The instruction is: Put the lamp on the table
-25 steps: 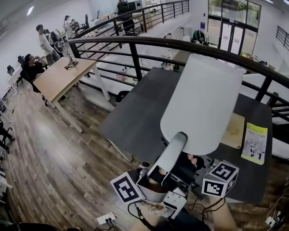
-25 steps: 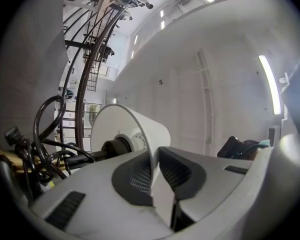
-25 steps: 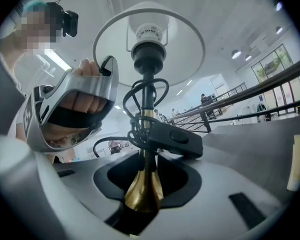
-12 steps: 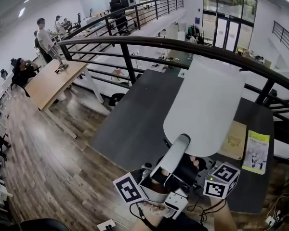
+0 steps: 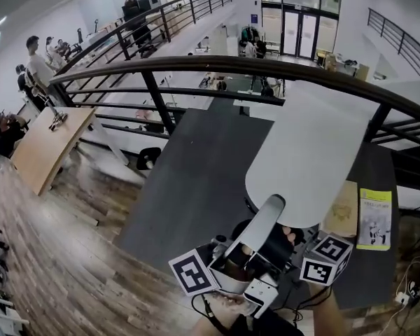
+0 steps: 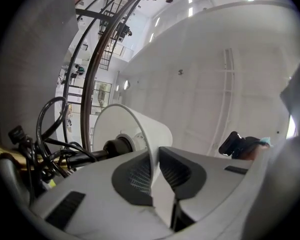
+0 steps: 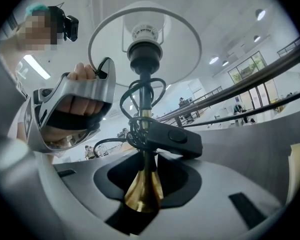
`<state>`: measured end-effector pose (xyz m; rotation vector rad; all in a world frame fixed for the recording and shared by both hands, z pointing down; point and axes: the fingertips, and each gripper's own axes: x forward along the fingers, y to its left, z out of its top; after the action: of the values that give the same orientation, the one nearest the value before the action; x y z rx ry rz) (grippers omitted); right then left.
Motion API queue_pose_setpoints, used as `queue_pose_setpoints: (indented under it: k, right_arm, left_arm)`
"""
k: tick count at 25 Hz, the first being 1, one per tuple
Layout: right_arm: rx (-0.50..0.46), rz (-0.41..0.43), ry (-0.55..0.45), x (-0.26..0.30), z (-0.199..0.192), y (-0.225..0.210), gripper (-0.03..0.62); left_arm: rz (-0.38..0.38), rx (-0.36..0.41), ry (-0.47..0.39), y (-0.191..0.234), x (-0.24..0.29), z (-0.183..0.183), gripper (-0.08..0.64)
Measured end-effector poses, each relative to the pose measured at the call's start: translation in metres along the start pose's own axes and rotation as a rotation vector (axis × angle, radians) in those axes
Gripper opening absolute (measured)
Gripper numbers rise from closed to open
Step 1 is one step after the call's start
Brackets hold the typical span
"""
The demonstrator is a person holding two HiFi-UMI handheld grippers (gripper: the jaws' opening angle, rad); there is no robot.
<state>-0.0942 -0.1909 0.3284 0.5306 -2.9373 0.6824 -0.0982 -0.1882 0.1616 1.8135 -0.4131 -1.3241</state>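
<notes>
l gripper (image 6: 156, 170) nearly shut, pinching white lampshade (image 6: 126, 125) wall, r gripper (image 7: 144, 171) part-open, clamped on brass lamp stem (image 7: 141, 194), prob to steady it over dark table (image 5: 196, 180).

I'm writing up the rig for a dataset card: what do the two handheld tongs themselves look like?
The left tongs and right tongs both have smooth, rounded pale grey shells, each tip inset with a dark pad. The left cube and right cube bear black-and-white square markers.
</notes>
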Motion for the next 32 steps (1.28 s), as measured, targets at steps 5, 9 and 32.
queue_pose_setpoints:
  k: [5, 9, 32]
  right_arm:
    - [0.016, -0.064, -0.018, 0.02, 0.007, -0.035, 0.13]
    - [0.026, -0.096, -0.028, 0.033, 0.017, -0.055, 0.13]
    - [0.064, -0.281, -0.026, 0.051, 0.006, -0.218, 0.13]
  left_arm:
    - [0.008, -0.048, 0.041, 0.032, 0.018, 0.023, 0.048]
    - [0.0, -0.074, 0.065, 0.047, 0.033, 0.039, 0.046]
    - [-0.001, -0.213, 0.133, 0.195, 0.077, 0.066, 0.063]
